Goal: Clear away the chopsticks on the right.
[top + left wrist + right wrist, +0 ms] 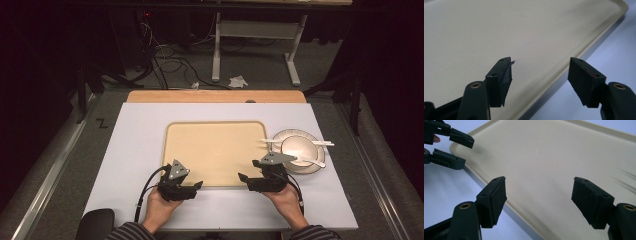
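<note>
Beige tray (215,150), black tools, white bowl (299,150), striped sleeves.

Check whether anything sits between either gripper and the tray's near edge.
Nothing visible does. The left gripper and right gripper hover open at the beige tray's near edge, with bare white tabletop beneath them.

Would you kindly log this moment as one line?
left gripper: open, empty | right gripper: open, empty | tray: bare, between them

Matt beige plastic tray (215,150)
</note>
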Tool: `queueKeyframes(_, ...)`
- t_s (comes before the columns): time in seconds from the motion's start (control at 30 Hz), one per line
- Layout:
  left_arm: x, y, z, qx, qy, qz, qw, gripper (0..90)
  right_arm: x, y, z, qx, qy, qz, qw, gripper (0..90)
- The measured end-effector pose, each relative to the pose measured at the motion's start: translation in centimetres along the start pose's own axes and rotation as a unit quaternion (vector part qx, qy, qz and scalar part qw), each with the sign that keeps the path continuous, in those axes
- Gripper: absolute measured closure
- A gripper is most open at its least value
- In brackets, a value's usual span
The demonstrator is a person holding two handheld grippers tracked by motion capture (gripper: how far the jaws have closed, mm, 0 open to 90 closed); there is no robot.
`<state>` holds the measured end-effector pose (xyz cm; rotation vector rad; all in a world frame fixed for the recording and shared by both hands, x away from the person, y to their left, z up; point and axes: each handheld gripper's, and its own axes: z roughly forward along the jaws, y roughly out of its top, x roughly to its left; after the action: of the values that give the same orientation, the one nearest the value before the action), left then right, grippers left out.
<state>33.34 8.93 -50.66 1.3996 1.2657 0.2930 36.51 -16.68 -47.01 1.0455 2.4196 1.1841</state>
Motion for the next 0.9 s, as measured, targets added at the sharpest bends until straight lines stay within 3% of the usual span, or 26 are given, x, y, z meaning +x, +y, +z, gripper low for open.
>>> queueKeyframes(0.27, 0.0, 0.0, 0.0, 0.0, -0.001, -0.001, 1.0, 35.9, -0.6, 0.1, -0.9, -0.003, -0.005, 0.006, 1.0, 29.6)
queueKeyframes(0.6, 0.0, 0.0, 0.0, 0.0, -0.001, 0.0, 1.0, 35.4, -0.6, -0.1, -1.4, -0.005, -0.007, -0.005, 1.0, 30.9)
queueKeyframes(0.9, 0.0, -0.1, 0.0, 0.004, -0.001, 0.002, 1.0, 35.0, -1.2, -0.4, -2.1, -0.009, -0.013, 0.004, 0.9999, 31.5)
